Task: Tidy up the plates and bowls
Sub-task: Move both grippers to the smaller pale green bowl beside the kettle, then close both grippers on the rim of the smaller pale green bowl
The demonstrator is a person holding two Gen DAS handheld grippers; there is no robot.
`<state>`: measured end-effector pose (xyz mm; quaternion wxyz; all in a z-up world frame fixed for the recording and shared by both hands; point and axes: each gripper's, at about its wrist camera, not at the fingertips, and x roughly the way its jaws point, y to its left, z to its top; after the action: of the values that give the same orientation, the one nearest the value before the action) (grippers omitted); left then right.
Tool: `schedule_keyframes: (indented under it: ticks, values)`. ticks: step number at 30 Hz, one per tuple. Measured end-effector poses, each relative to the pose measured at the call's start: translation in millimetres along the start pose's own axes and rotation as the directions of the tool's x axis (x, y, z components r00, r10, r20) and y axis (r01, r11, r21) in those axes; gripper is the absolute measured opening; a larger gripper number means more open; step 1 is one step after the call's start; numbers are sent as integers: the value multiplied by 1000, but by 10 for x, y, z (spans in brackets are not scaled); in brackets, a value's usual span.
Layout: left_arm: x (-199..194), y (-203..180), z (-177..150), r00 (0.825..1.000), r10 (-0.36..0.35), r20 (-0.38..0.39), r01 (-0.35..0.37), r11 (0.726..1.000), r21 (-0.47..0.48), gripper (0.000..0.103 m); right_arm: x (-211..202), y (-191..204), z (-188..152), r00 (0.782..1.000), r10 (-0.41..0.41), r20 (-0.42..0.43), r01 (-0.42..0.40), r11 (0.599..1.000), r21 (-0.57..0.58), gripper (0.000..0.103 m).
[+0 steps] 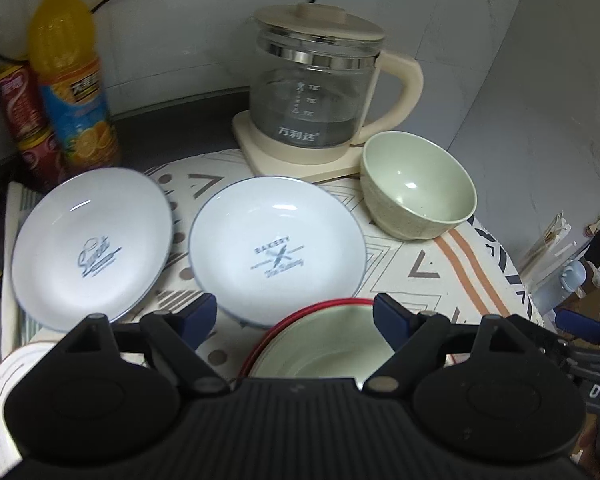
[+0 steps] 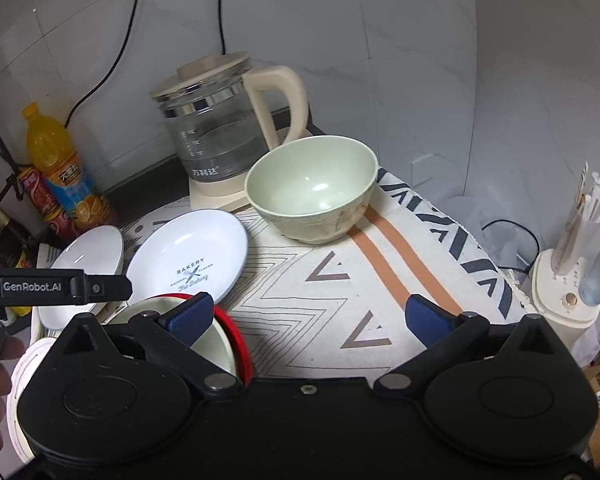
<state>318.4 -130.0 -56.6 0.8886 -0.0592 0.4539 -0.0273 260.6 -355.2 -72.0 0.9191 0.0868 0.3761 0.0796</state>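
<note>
While your left gripper (image 1: pixel 295 312) hangs wide open and holds nothing, its black body cuts off the near half of the red-rimmed bowl (image 1: pixel 324 344) below it, so what that bowl sits on you cannot tell. Your right gripper (image 2: pixel 310 316) gapes just as wide, empty, its left pad over that bowl's red rim. Both plates, the "Bakery" plate (image 1: pixel 276 248) and the "Sweet" plate (image 1: pixel 92 248), lie side by side on the patterned cloth (image 2: pixel 340 280); the green bowl (image 1: pixel 418 192) stands behind them, touching the kettle (image 1: pixel 316 92) base. An orange juice bottle (image 1: pixel 72 76) crowds the left corner
</note>
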Motion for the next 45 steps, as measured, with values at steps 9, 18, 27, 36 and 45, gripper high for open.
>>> schedule_keyframes:
  ticks: [9,18,27,36,45]
  values:
    - [151,-212,197,999,-32,12,31,997,64,84,-14,-154,81,999,-42,33,41,999,32,103]
    - [298,-411,416,998,-51,47,47,996,80,84,29,-311,195,996,-78,45,75,996,52,103]
    - [527,-573,598,996,-76,45,72,994,87,84,127,-442,316,992,-111,57,104,989,109,102]
    - [800,-689,727,993,-118,28,116,990,76,84,433,-596,485,995,-89,47,78,978,192,88]
    - [1086,-724,825,990,-141,10,141,990,9,74,805,-627,678,999,-43,25,37,975,219,76]
